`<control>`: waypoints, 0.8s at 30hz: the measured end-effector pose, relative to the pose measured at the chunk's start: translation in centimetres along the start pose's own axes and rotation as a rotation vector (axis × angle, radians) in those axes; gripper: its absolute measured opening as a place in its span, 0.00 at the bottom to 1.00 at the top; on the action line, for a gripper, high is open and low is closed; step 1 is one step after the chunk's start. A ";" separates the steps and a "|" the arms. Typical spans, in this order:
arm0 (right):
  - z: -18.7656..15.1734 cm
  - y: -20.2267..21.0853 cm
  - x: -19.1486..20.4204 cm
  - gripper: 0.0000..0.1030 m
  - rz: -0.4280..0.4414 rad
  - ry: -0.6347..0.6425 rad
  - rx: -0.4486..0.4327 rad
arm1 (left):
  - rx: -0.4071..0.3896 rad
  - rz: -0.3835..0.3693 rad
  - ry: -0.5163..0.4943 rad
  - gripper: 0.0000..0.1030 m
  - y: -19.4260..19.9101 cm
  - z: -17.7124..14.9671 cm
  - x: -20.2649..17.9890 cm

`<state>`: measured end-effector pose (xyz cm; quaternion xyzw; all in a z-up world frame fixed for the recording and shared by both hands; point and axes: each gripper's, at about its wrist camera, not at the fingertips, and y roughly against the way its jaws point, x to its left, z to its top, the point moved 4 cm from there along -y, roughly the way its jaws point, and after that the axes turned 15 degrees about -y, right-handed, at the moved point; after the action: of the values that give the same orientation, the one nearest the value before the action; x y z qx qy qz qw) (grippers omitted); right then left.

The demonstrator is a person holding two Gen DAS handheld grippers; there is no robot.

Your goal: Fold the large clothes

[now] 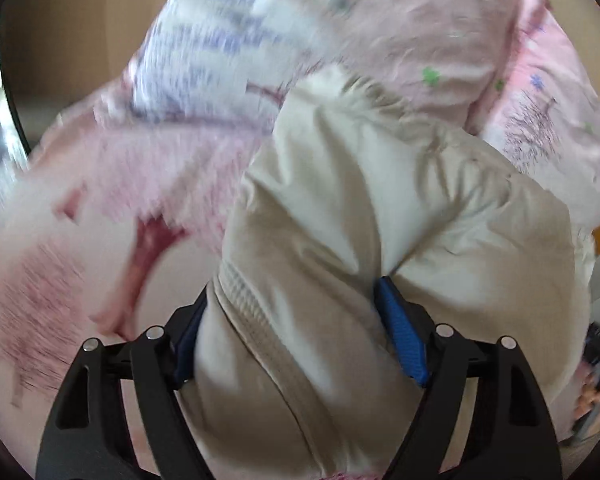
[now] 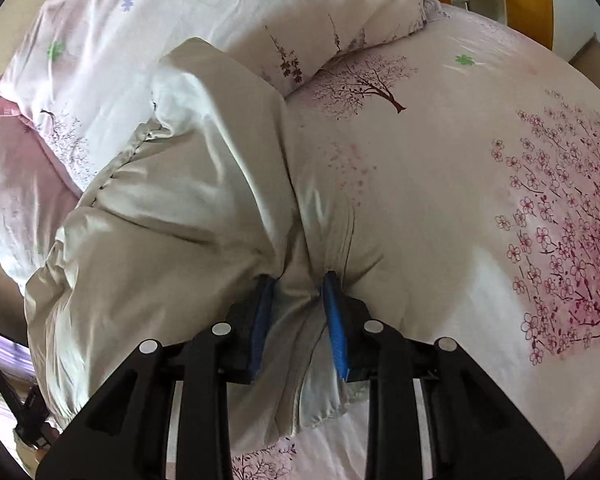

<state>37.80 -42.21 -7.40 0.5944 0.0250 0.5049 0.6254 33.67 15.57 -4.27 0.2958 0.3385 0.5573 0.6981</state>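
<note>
Pink floral bedding (image 2: 440,208) lies under your beige jacket (image 2: 172,216); your left tongs (image 1: 296,300) clench a thick bunch of it, your right tongs (image 2: 298,280) pinch a narrower fold.

The jacket (image 2: 172,208) is beige cloth, smooth with a slight sheen. The sheet (image 2: 440,208) is soft matt printed cotton-like cloth. Gripper pads (image 2: 336,320) look like ribbed blue rubber on matt black plastic.
</note>
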 end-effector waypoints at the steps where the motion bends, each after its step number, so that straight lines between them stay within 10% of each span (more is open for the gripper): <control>1: 0.1 -0.1 0.1 0.27 -0.005 0.009 -0.002 | -0.005 -0.011 0.012 0.77 -0.2 0.0 0.1; 5: -0.3 1.9 0.3 0.36 0.043 0.008 -0.018 | -0.045 -0.083 0.085 0.74 1.2 -0.3 0.9; 8: -1.1 5.0 -0.4 0.71 0.112 -0.022 -0.090 | -0.111 -0.134 0.159 0.75 3.7 -1.4 2.2; 24: -3.5 3.3 -5.2 0.77 0.287 -0.440 0.117 | -0.129 -0.323 0.452 0.79 5.1 -7.6 2.9</control>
<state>31.05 -43.82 -8.82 0.7223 -0.1669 0.4449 0.5024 25.06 19.66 -5.22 0.0611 0.4921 0.5111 0.7021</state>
